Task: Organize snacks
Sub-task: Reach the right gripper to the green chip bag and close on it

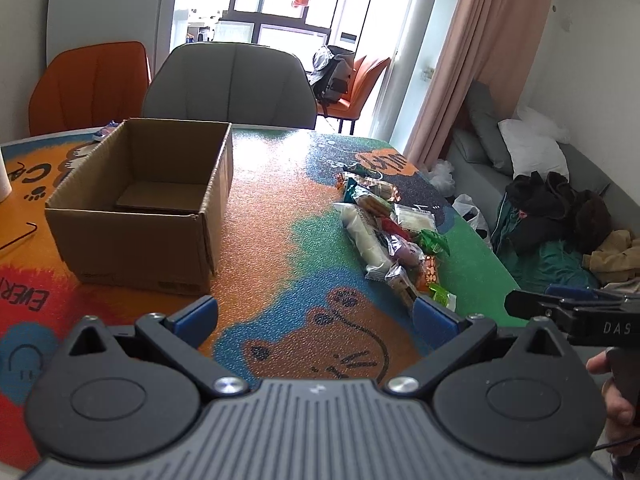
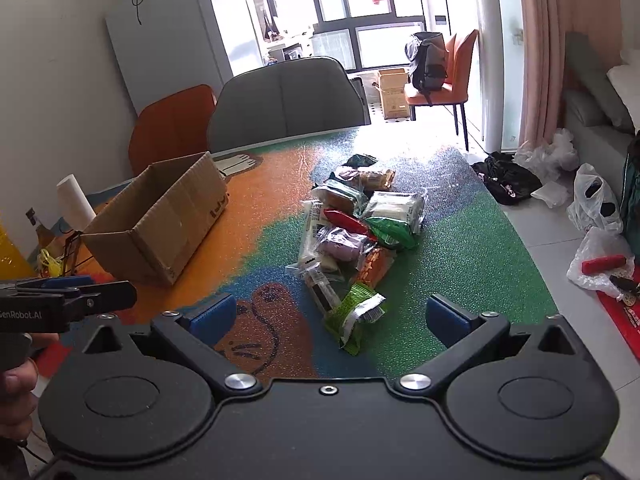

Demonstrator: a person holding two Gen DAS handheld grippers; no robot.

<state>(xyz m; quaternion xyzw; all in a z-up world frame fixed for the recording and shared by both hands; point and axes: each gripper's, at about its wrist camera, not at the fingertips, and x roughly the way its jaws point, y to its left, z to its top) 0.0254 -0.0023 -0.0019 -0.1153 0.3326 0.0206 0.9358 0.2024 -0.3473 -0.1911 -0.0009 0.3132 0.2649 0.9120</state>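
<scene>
An open, empty cardboard box (image 1: 140,204) stands on the left of the table; it also shows in the right wrist view (image 2: 160,220). A pile of wrapped snacks (image 1: 388,232) lies to its right, also in the right wrist view (image 2: 352,236). A green packet (image 2: 354,314) is the nearest of the pile. My left gripper (image 1: 316,316) is open and empty, above the table's near part, between box and pile. My right gripper (image 2: 332,316) is open and empty, just short of the green packet.
The table has a colourful cartoon mat (image 1: 280,208). A grey chair (image 1: 232,84) and an orange chair (image 1: 88,88) stand behind it. A white roll (image 2: 74,202) stands left of the box. A sofa with clothes (image 1: 560,208) and bags on the floor (image 2: 592,208) lie to the right.
</scene>
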